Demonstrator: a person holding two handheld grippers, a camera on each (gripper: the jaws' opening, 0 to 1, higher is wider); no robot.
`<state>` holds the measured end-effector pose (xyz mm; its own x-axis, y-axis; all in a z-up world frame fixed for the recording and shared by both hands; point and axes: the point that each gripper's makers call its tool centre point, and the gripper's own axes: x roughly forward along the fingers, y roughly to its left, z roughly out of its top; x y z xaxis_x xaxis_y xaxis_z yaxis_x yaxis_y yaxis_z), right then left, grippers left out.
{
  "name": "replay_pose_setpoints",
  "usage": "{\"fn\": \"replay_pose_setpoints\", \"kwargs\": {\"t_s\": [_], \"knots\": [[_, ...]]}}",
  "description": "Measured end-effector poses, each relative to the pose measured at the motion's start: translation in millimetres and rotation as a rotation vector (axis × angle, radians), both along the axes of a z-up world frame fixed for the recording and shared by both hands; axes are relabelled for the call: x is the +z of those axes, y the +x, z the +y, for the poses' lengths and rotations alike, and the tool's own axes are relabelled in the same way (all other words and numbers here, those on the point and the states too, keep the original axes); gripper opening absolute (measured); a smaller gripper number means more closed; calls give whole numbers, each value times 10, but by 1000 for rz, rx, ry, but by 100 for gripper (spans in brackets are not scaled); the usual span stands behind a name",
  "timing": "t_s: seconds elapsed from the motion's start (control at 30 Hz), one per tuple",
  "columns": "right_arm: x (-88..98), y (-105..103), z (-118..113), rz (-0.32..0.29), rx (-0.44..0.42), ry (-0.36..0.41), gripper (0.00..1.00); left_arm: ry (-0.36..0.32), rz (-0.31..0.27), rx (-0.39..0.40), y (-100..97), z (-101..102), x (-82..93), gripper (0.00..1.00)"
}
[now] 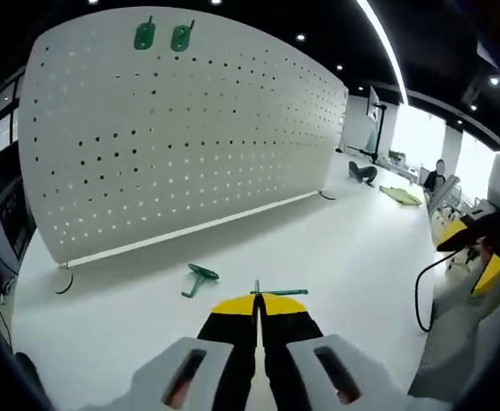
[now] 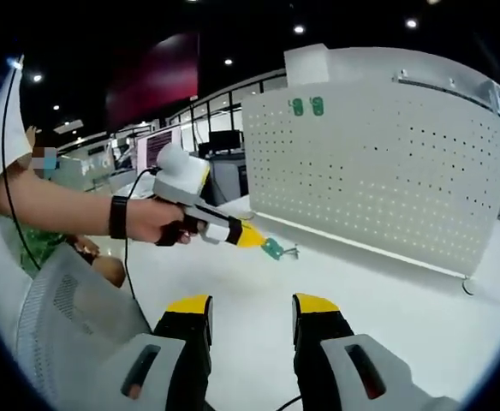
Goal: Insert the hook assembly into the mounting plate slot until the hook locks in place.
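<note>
Along my left gripper view, my left gripper is clamped on a green hook above the white table, another green hook lying just ahead before the upright pegboard. Across my right gripper view, my right gripper stands apart and empty, while the left gripper holds its hook near the pegboard, which carries two mounted green hooks.

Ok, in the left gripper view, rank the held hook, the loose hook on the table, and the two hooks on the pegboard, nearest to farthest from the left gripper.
1. Held green hook, clamped at the left gripper tips.
2. Loose green hook, on the white table, slightly left.
3. Two mounted green hooks, high on the pegboard, too close together to rank.
</note>
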<state>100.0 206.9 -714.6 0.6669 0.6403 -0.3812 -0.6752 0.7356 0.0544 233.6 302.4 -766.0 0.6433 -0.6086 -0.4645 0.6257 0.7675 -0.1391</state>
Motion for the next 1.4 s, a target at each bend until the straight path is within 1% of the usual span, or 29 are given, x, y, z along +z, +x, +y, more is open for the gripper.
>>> {"fn": "replay_pose_setpoints", "kwargs": {"t_s": [0.1, 0.23, 0.3, 0.4, 0.53, 0.57, 0.6, 0.63, 0.9, 1.03, 1.1, 1.17, 1.4], "knots": [[1, -1, 10, -3, 7, -1, 37, -18, -9, 4, -22, -17, 62, 1], [1, 4, 21, -1, 14, 5, 37, -22, -16, 6, -52, -27, 95, 1], [-9, 1, 29, -6, 26, -13, 37, -30, -17, 10, -73, -30, 115, 1], [14, 5, 45, -9, 30, 0, 37, -45, -17, 15, -104, -40, 161, 1], [15, 8, 54, -12, 40, -6, 37, -53, -28, 19, -126, -57, 218, 1], [17, 8, 57, -12, 41, -2, 37, -57, -27, 20, -130, -60, 224, 1], [16, 5, 61, -10, 44, -2, 37, -72, -14, 16, -151, -79, 236, 1], [17, 5, 61, -12, 47, -6, 37, -76, -21, 16, -163, -87, 263, 1], [49, 7, 30, -24, 43, 8, 37, -85, -35, 1, -211, -160, 353, 1], [61, 16, 20, -33, 47, 0, 37, -94, -27, -2, -241, -196, 381, 1], [74, 28, 13, -37, 48, -1, 37, -111, -8, -1, -259, -216, 386, 1], [90, 41, 7, -42, 49, 0, 37, -117, -13, 1, -262, -222, 402, 1], [89, 90, -20, -51, 45, -2, 36, -135, 8, -7, -325, -286, 428, 1]]}}
